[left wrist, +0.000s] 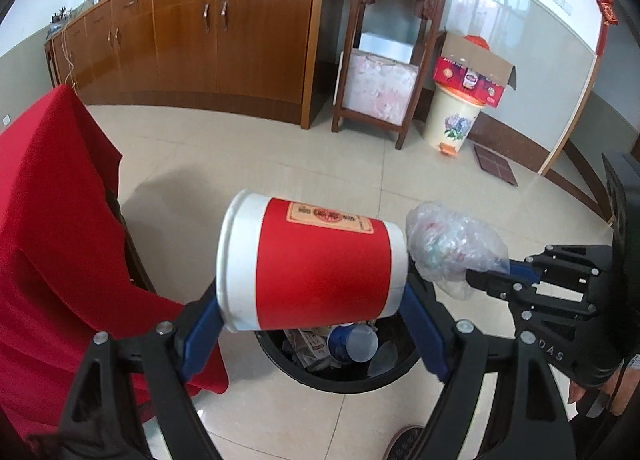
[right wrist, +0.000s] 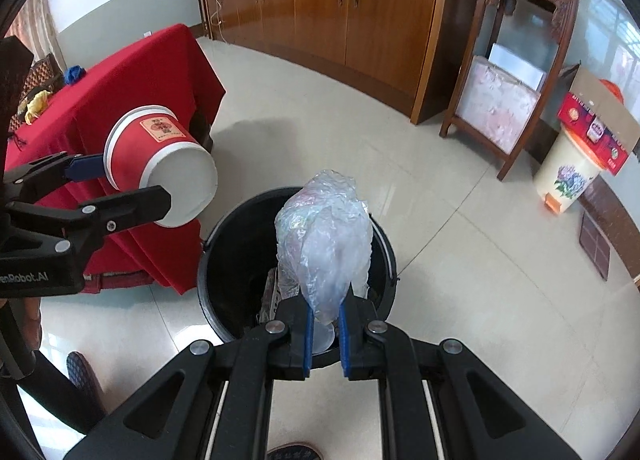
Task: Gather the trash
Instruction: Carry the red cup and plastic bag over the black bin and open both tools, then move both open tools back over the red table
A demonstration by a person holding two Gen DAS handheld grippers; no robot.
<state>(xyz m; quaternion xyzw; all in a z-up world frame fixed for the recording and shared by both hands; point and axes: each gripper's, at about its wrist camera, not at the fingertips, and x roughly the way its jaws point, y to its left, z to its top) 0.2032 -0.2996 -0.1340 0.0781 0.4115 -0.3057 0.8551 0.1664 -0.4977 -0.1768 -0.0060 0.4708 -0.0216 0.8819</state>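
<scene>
Left tool (left wrist: 316,320) around red cup (left wrist: 316,264), right tool (right wrist: 325,334) pinching plastic bag (right wrist: 326,240), above littered bin (right wrist: 224,260).

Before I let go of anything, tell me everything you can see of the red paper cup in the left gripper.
The red paper cup is a large paper tub: red printed sleeve, white bands at both ends, a tan label with red print on its side. It lies on its side, clamped end to end between the left gripper's blue pads, one on its rim end, one on its base. It hangs above the black bin, beside the red-draped table. The bag sits close to its right end; contact is unclear. Its inside is hidden.
</scene>
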